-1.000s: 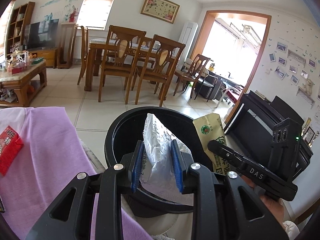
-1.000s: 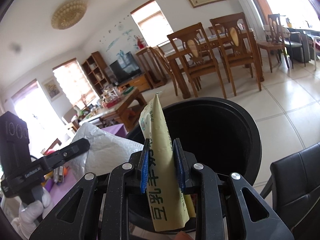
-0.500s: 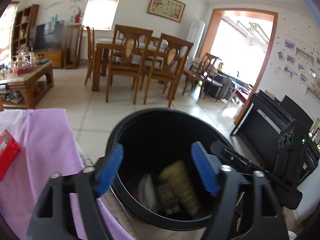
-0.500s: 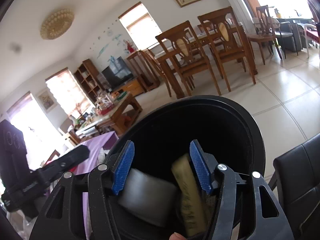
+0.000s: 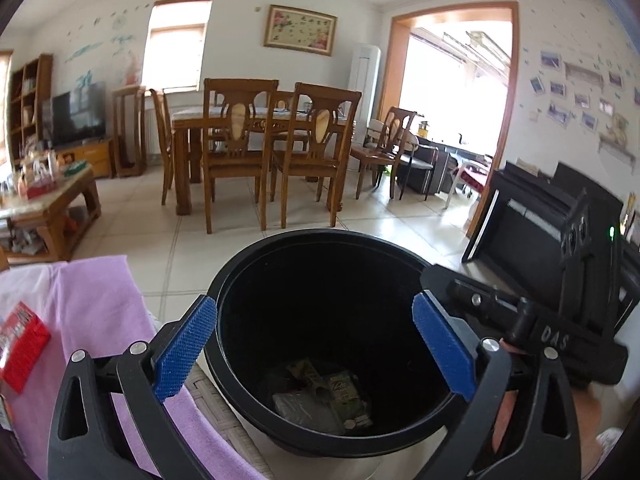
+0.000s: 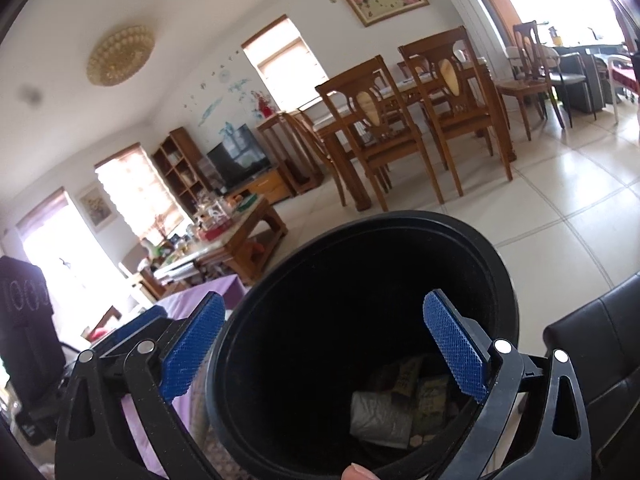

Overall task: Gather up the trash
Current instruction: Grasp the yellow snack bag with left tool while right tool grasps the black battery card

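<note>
Two hand-held grippers hover over the mouth of a round black trash bin (image 5: 320,248), both angled downward so their cameras look into it. The left gripper (image 5: 314,350) has just been opening; its blue pads (image 5: 184,350) now stand wide apart with nothing between them, framing the bin's opening. The right gripper (image 6: 326,346) has likewise just been opening, and its blue pads (image 6: 456,350) are spread wide and empty over the same bin (image 6: 400,220).

The trash lies at the bottom of the bin: a crumpled silvery-white wrapper (image 5: 302,406) beside a yellow-green printed packet (image 5: 344,394). From the right wrist view the same wrapper (image 6: 380,414) and packet (image 6: 430,400) rest side by side on the bin floor. Holding both grippers directly above the opening appears meant to let released items fall straight in rather than onto the floor.

To the left of the bin, a pink-purple cloth (image 5: 92,304) covers a surface, and a red packet (image 5: 20,338) lies on it near the frame edge, well apart from the bin. This looks like trash not yet collected. A fingertip (image 6: 356,472) shows at the bottom edge of the right wrist view. Behind, a tiled floor leads to a wooden dining table with chairs (image 5: 248,148).
</note>
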The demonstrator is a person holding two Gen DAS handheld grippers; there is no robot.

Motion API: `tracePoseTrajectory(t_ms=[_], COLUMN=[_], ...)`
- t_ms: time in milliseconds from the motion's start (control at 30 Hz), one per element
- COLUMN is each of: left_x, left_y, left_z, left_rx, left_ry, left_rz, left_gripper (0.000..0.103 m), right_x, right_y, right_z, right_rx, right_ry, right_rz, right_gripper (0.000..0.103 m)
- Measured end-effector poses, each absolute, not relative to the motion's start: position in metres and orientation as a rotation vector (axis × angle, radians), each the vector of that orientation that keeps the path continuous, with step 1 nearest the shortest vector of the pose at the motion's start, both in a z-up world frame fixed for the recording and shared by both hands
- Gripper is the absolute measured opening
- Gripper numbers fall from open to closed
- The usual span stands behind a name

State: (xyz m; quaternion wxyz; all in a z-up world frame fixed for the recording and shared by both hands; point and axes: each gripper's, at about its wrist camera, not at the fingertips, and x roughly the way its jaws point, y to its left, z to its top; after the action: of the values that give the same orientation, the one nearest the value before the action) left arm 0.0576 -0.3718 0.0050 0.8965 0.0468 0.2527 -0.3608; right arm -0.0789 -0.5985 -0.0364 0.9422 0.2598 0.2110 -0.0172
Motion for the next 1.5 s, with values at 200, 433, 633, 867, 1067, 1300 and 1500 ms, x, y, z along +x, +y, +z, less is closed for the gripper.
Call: tracePoseTrajectory(t_ms=[200,433,633,867,1067,1300,1500], left_x=[0.044,0.029,0.035,0.054,0.075,0.102,0.115], left_y=[-0.368,-0.312,-0.239,-0.126,-0.042,0.014,0.031], left_z=[0.014,0.036,0.04,0.037,0.02,-0.011,-0.035], left_rx=[0.177,0.205,0.186,0.213,0.277,0.32,0.325], left_ry=[0.493,0.46,0.499,0.556,0.664,0.796,0.877], left_rz=[-0.717,-0.668,-0.593,-0.429,-0.323,-0.33,-0.391], left_gripper=[0.098,0.098,0.098,0.098,0.098,0.098,0.098], right_x=[-0.085,-0.082,-0.061,-0.03,-0.014,0.004,0.029], right_y=[-0.593,-0.555,-0.488,-0.369,-0.264,-0.178,-0.137], right_z=[-0.025,-0.004,0.011,0.027,0.023,-0.008,-0.03], right_rx=[0.525,0.455,0.361,0.116,-0.178,-0.478,-0.577], right_ry=[0.409,0.398,0.445,0.53,0.567,0.608,0.644], right_rz=[-0.041,0.014,0.121,0.379,0.518,0.66,0.697], right_gripper=[0.098,0.098,0.098,0.098,0.098,0.098,0.098])
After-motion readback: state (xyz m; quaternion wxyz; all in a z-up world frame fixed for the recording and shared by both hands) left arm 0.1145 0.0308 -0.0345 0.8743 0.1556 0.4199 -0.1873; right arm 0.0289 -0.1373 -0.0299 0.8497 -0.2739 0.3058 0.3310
